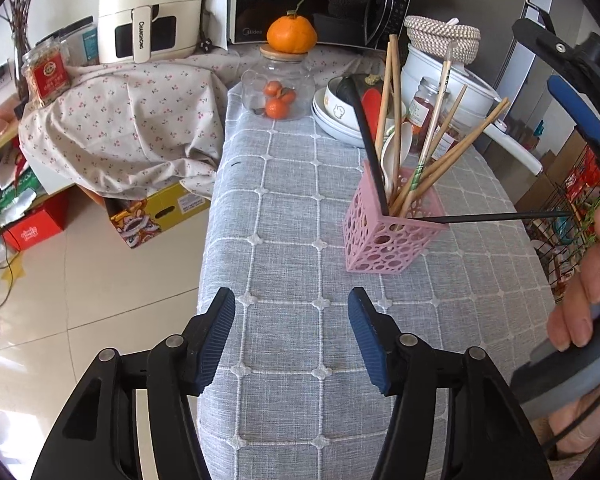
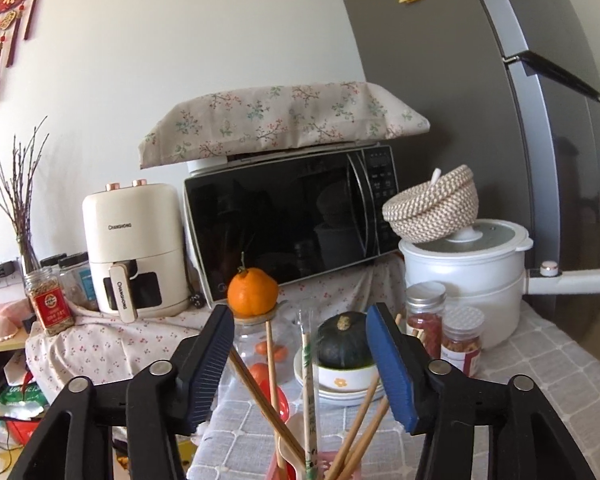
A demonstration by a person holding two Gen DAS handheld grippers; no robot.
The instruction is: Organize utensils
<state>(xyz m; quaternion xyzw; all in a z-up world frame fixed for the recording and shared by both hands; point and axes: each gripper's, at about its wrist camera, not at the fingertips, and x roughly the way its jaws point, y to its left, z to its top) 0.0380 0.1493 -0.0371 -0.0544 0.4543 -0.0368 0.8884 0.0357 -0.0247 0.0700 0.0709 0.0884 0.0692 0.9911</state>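
Because the utensils are meant to stand together, a pink holder (image 1: 384,226) sits upright near the right edge of the bench (image 1: 292,240), open top upward, and serves as the collecting point.

Holder — square plastic, walls pierced with round holes of mixed sizes. Contents: several wooden chopsticks (image 1: 452,152) fanned outward and leaning on the rim; one sleeved pair (image 1: 434,120) in clear wrap with green print; a pale spoon (image 1: 396,152); a black handle (image 1: 366,128) slanting up to the left.

A thin black stick (image 1: 500,216) reaches almost level from the holder's rim toward the right gripper (image 2: 300,364); whether one end rests inside cannot be told.

Right gripper — jaws apart, clamped on nothing, poised directly above the holder with the chopstick tops rising between its ribbed blue pads (image 2: 388,364); judged a release or a reach into the bundle.

Left gripper (image 1: 292,344) — jaws apart, empty, held low over bare bench well short of the holder; judged idle.

Bench cover — grey woven cloth, white stitched grid with small clover knots.

Behind: stacked white bowls (image 1: 336,116) holding a dark squash, a glass jar (image 1: 278,92) of small oranges capped by a wooden lid and a large orange (image 1: 292,34).
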